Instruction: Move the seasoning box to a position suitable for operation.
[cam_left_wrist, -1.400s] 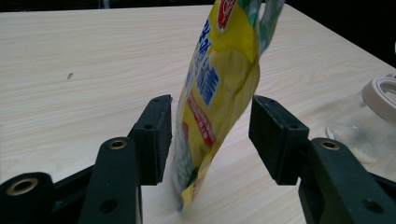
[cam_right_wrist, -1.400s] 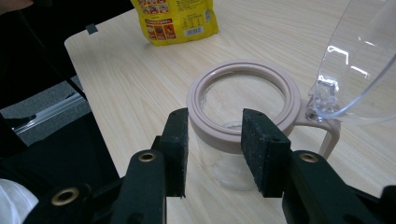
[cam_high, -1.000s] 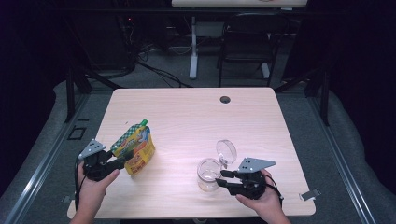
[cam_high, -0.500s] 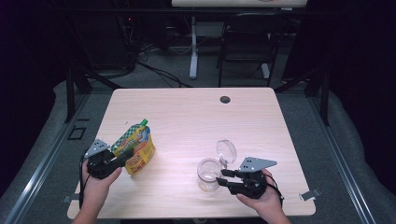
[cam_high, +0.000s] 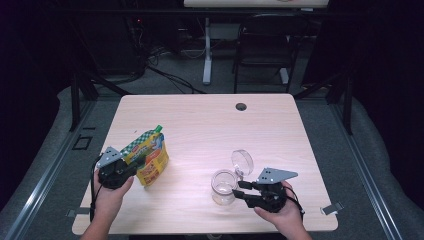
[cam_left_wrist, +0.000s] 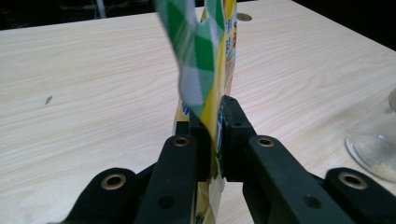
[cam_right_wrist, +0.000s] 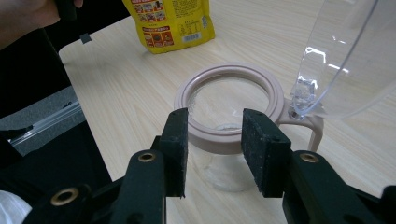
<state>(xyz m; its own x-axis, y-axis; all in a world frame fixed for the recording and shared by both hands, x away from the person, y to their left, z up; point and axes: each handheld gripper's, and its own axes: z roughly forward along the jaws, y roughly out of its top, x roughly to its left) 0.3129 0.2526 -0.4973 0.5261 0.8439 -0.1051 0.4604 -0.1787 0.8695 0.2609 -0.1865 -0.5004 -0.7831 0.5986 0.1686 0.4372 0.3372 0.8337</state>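
Left tongs (cam_left_wrist: 212, 140) just closed and are clamped on the one yellow pouch (cam_high: 150, 157), standing at the worktop's (cam_high: 200, 125) left edge. Right tongs (cam_right_wrist: 212, 140) grip the rim of the single jar (cam_high: 223, 186) near the front, its clear lid (cam_high: 242, 162) flipped up.

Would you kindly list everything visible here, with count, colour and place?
snack pouch: one, yellow with green-checked top, upright at table's left, pinched at its edge.
glass jar: one, clear with pinkish rim, table's right front.
jar lid: one, clear, hinged open behind the jar.
table: one, light wood, grommet hole at far edge.
chair: one, black, beyond the table.
left hand-held gripper: one, black, jaws just closed on the pouch.
right hand-held gripper: one, black, jaws around the jar's neck.
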